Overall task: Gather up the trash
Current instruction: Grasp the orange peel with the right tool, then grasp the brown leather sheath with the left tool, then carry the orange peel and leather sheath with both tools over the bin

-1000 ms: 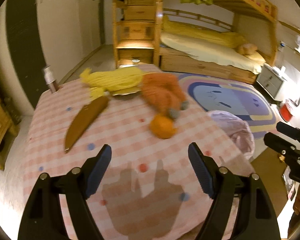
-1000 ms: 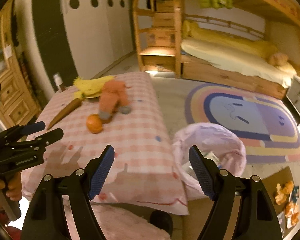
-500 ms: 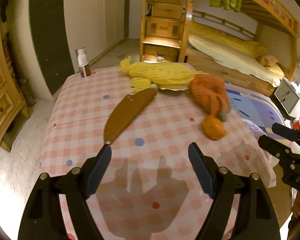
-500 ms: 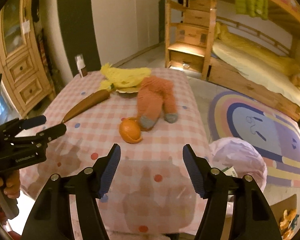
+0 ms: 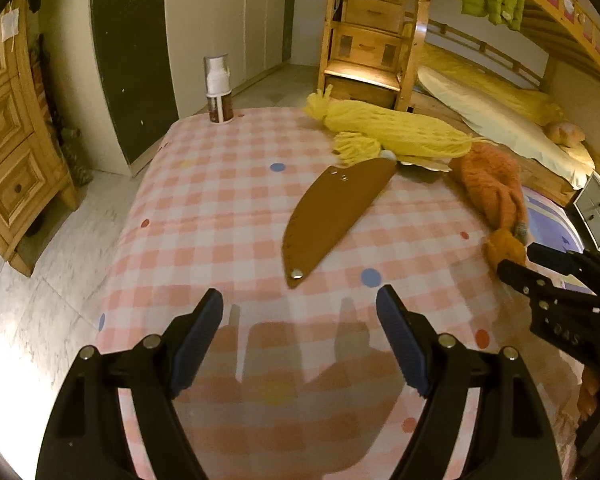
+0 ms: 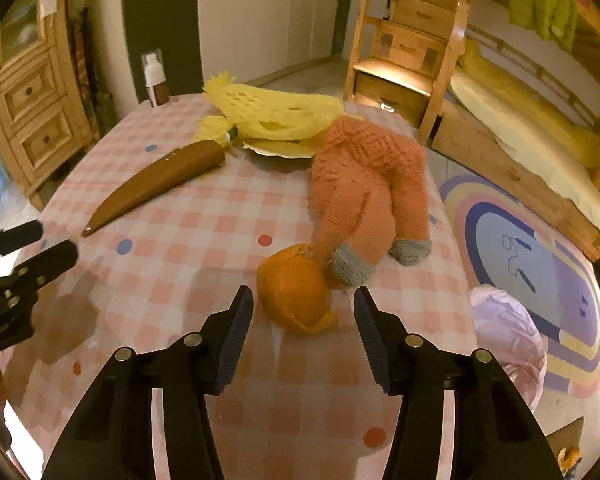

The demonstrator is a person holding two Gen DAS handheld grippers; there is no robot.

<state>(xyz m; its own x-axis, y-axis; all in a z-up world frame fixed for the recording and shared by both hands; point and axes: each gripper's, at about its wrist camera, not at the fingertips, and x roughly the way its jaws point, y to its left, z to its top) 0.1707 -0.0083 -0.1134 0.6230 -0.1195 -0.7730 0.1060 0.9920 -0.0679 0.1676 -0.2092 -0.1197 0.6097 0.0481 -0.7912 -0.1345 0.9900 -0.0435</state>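
An orange peel [image 6: 298, 290] lies on the pink checked table [image 6: 188, 248], just ahead of my open right gripper [image 6: 303, 318], whose jaws stand either side of its near edge, a little above it. The peel shows at the right in the left wrist view [image 5: 504, 250], partly behind the right gripper. My left gripper [image 5: 300, 322] is open and empty over the table's near part, short of a brown leather sheath [image 5: 336, 210]. A pale pink bag [image 6: 508, 332] sits on the floor right of the table.
An orange knitted garment [image 6: 364, 184] touches the peel's far side. A yellow knitted piece [image 5: 392, 136] covers a plate at the back. A pump bottle [image 5: 219, 90] stands at the far left corner. A wooden dresser [image 5: 8, 160] stands left, a bunk bed [image 6: 520, 112] right.
Both grippers have moved in over the table. The right gripper has come down close to the orange peel. The left view has swung left toward the sheath and bottle.
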